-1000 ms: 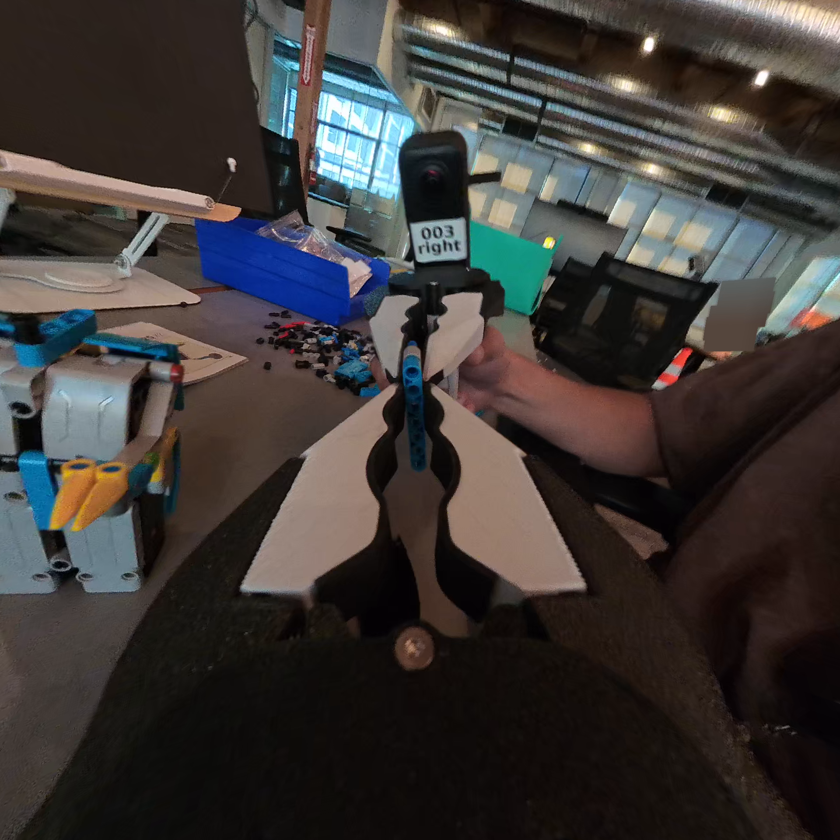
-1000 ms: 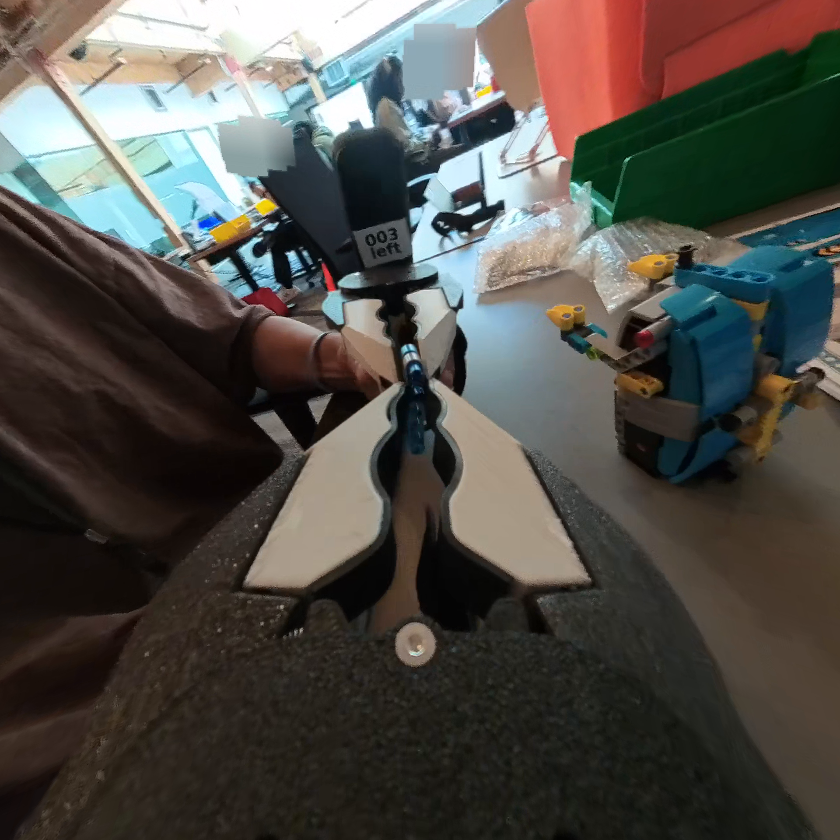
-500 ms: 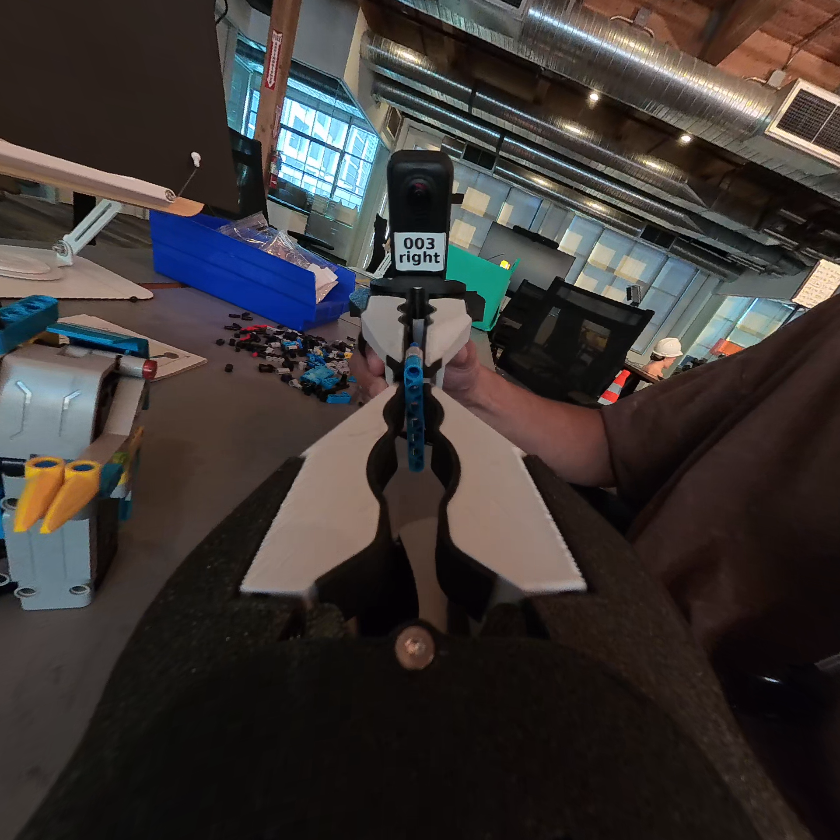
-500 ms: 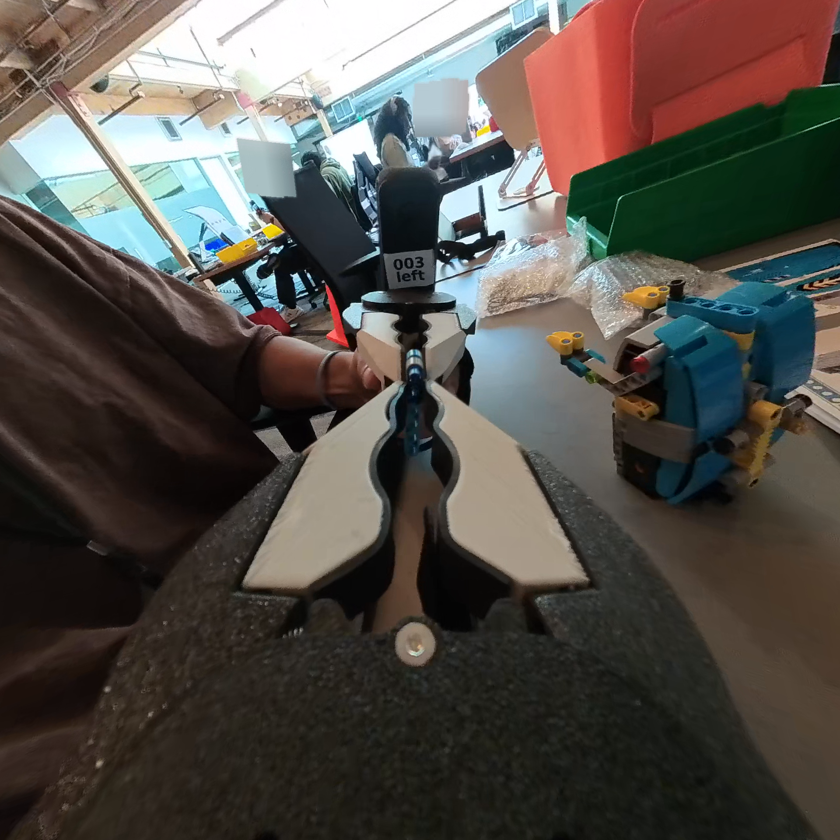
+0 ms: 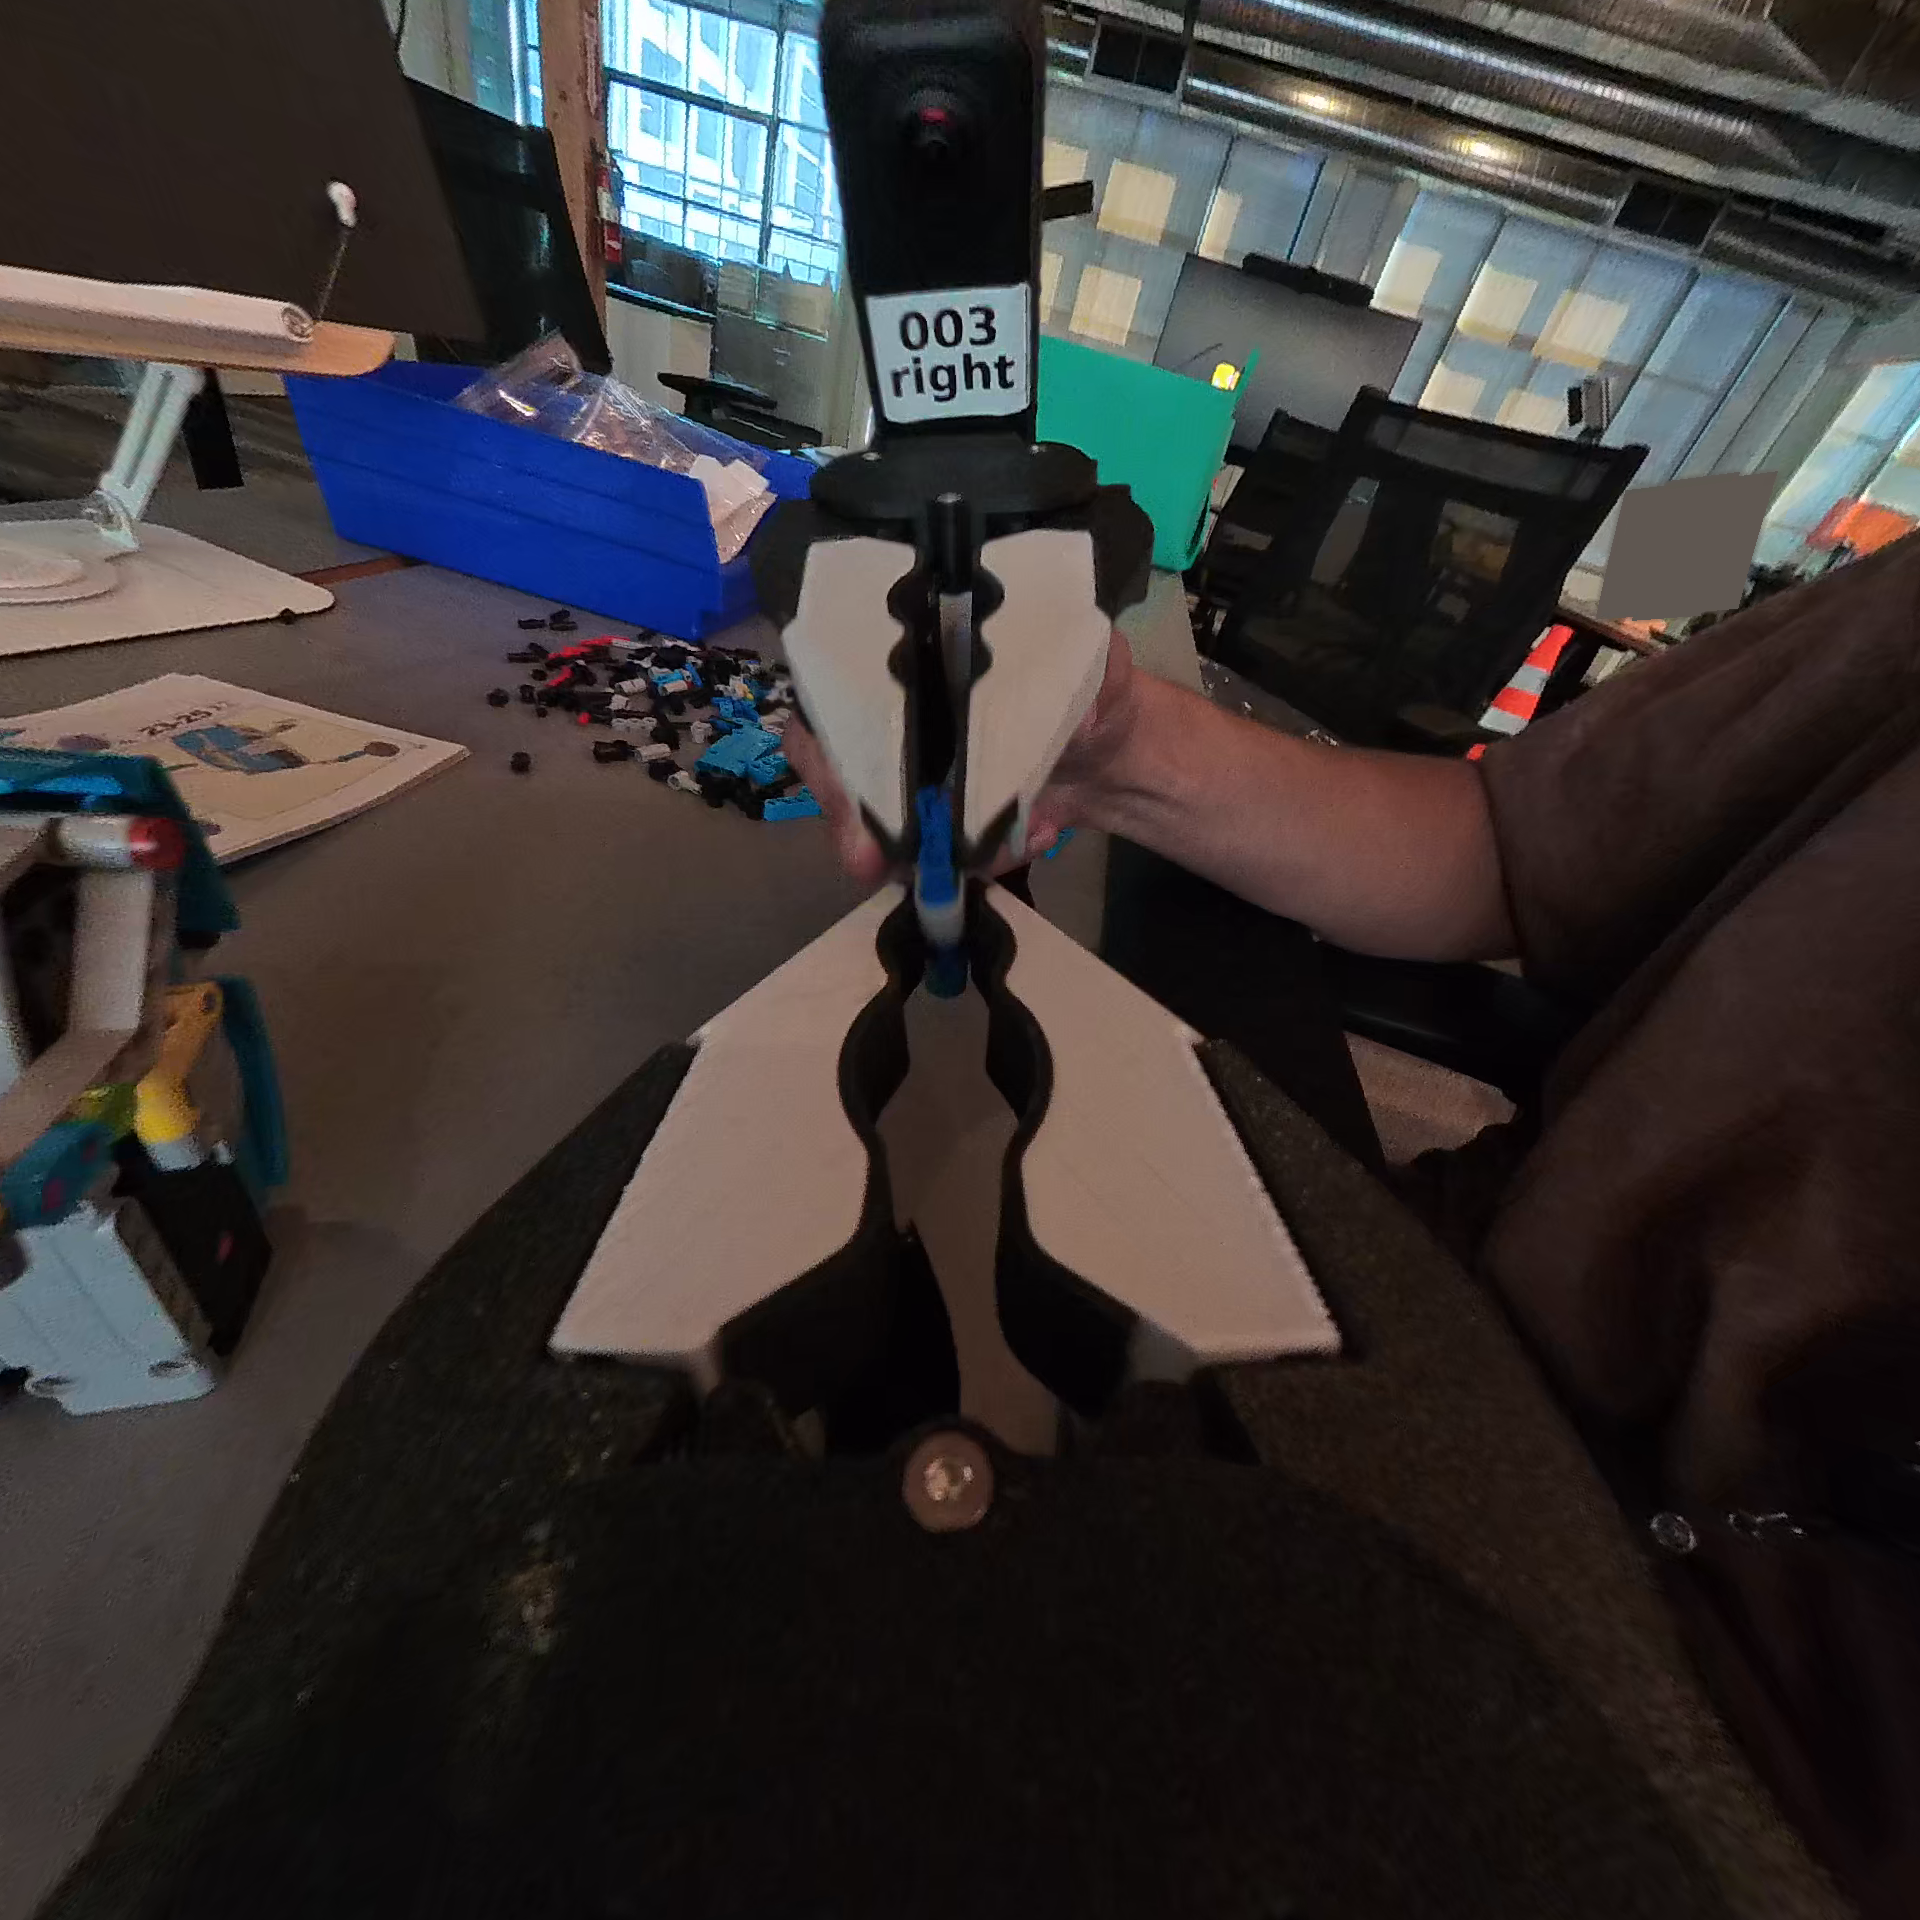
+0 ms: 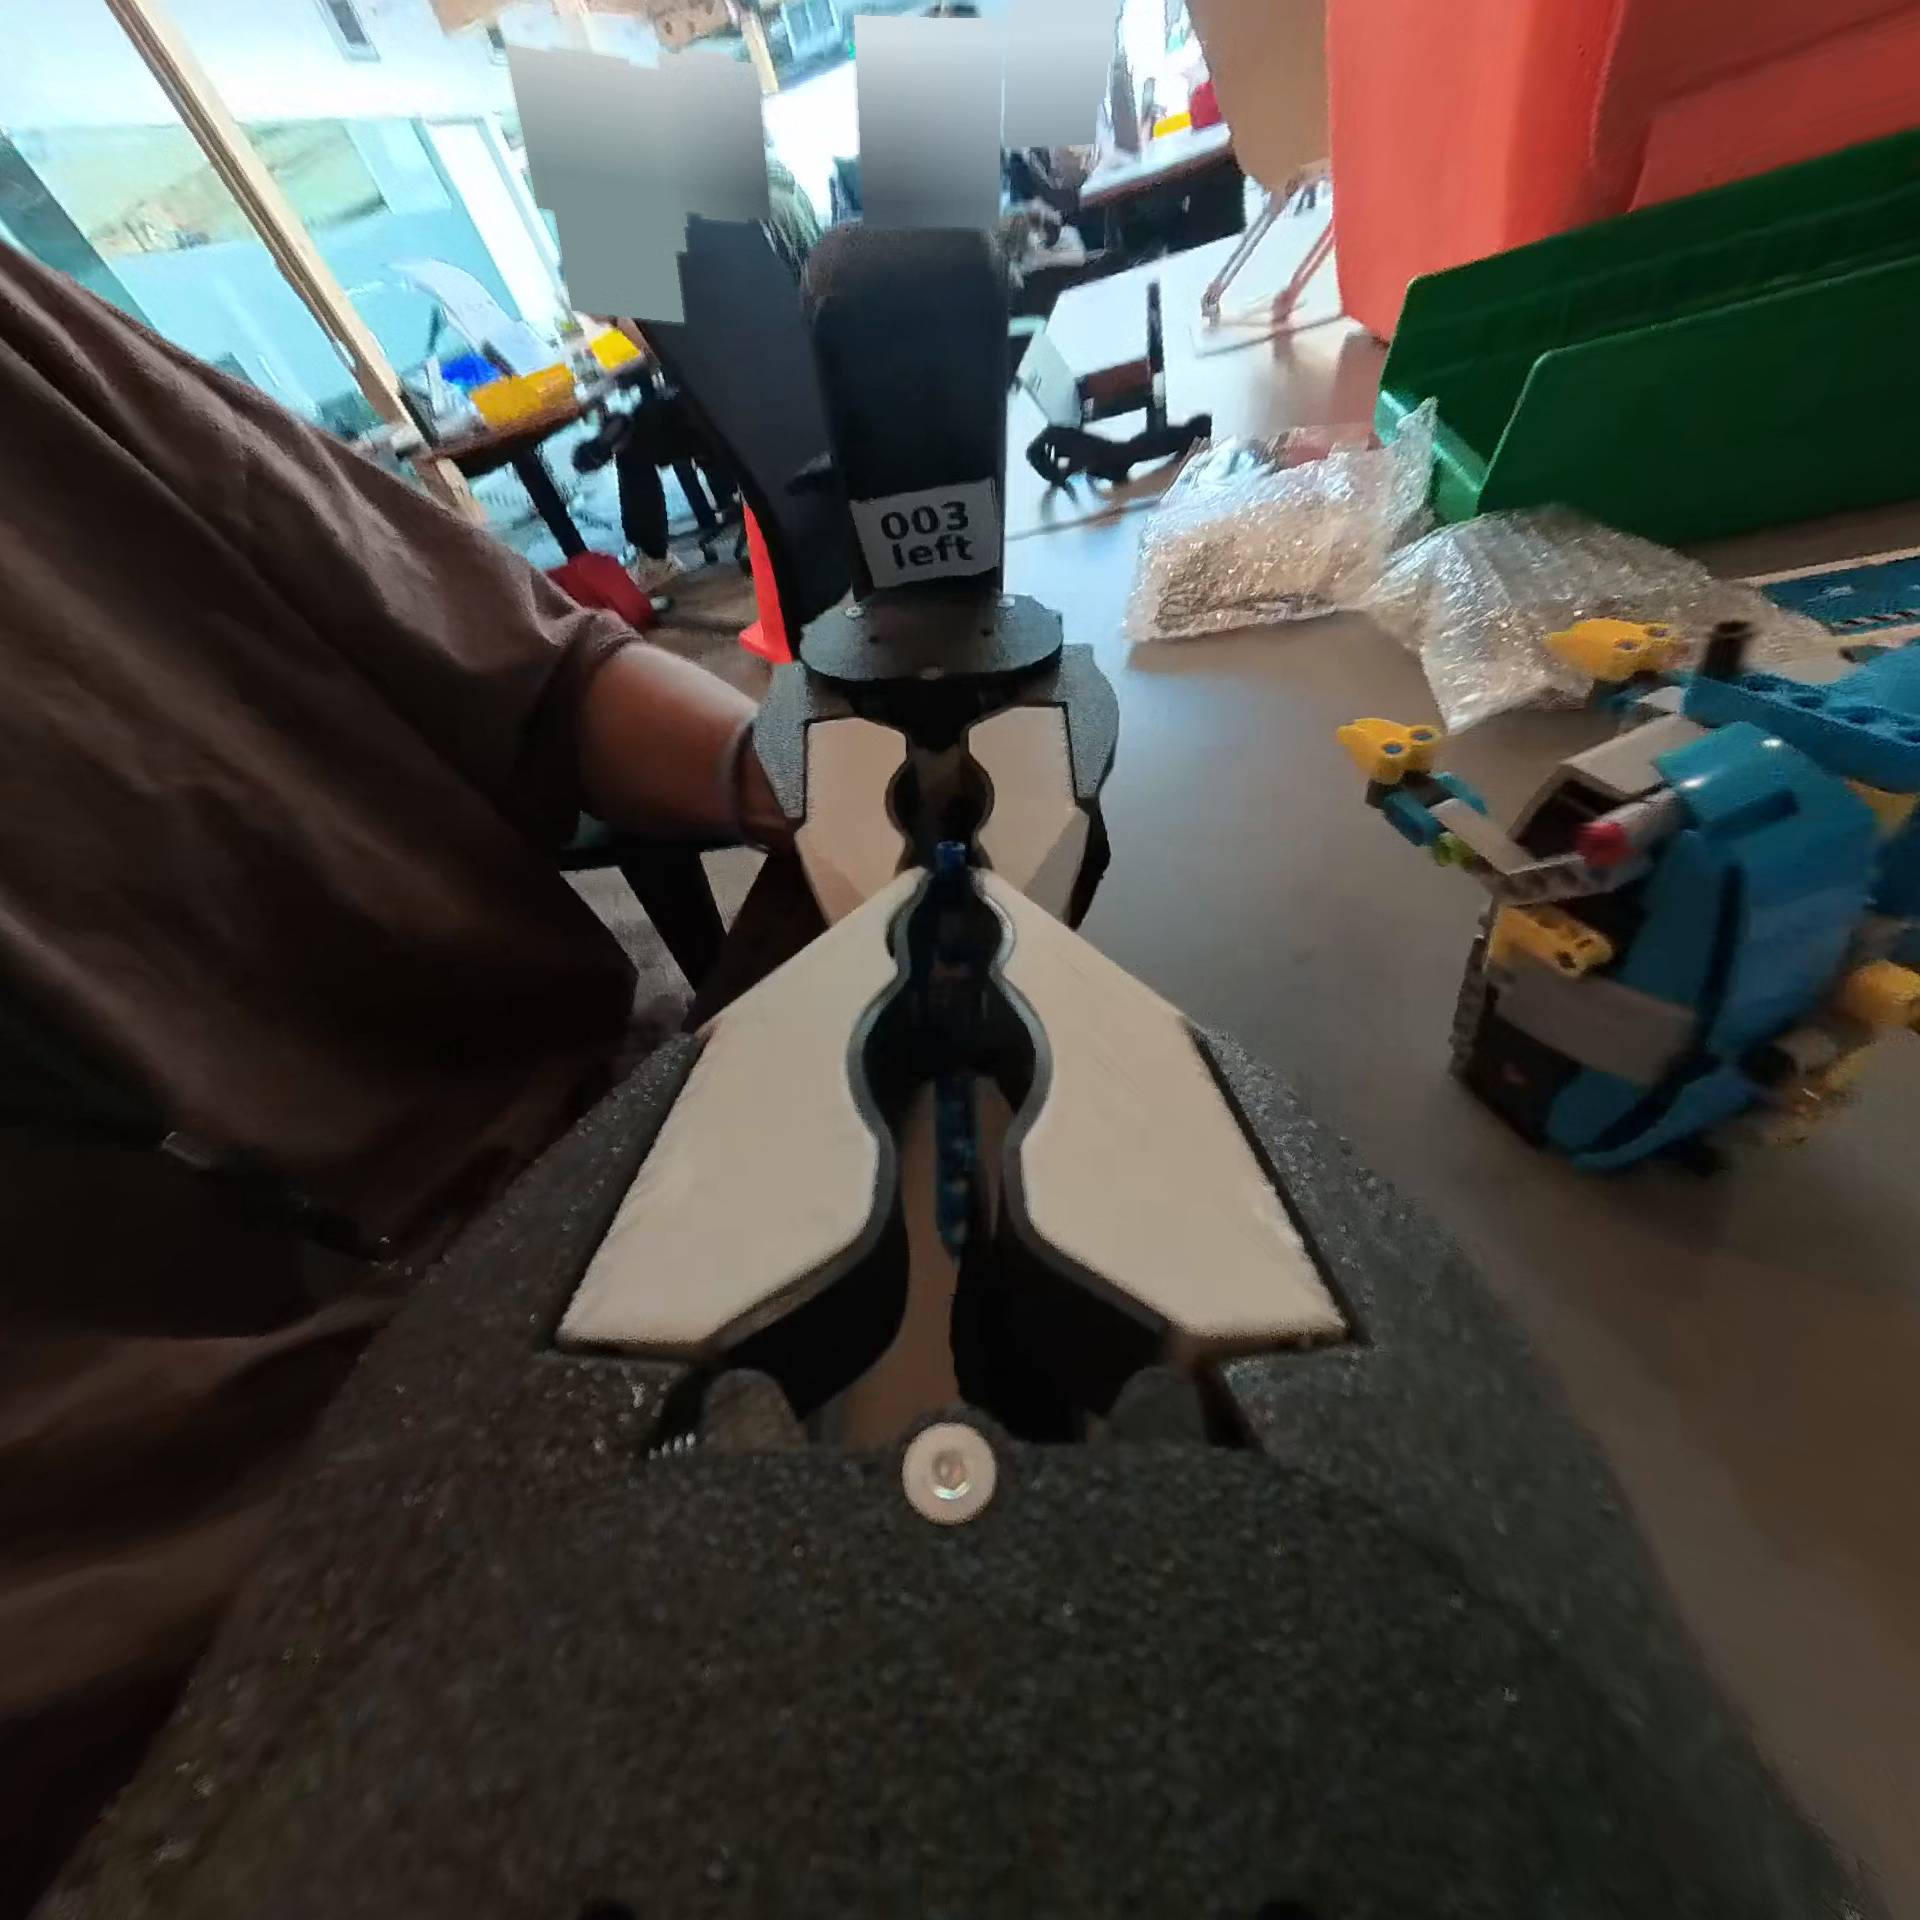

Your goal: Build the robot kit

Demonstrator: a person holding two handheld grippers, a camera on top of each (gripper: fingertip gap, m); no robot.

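Left wrist view: the left hand-held gripper (image 5: 940, 925) is closed on a slim blue beam (image 5: 938, 902), its tips pinching the near end; the right hand-held gripper (image 5: 938, 821) faces it tip to tip, closed on the far end of the same beam, a hand (image 5: 1081, 748) behind it; both hang above the grey tabletop (image 5: 499, 935). Beyond lie a pile of loose parts (image 5: 665, 696), a blue bin (image 5: 520, 499) and a booklet (image 5: 249, 748); a blue-and-grey model (image 5: 114, 1091) stands at the left edge, well apart.

Right wrist view: the right hand-held gripper (image 6: 940, 883) pinches the beam (image 6: 951, 1132), which runs back between its fingers; the left hand-held gripper (image 6: 940, 852) meets it head-on; the model (image 6: 1704, 914) stands to the right, with bubble-wrap bags (image 6: 1278, 551) and a green bin (image 6: 1662, 395) behind.

Risk, as I judge it: two grips on one thin piece held in the air; a slight twist or uneven pull could lever it out of one pair of tips, and it would drop to the tabletop.
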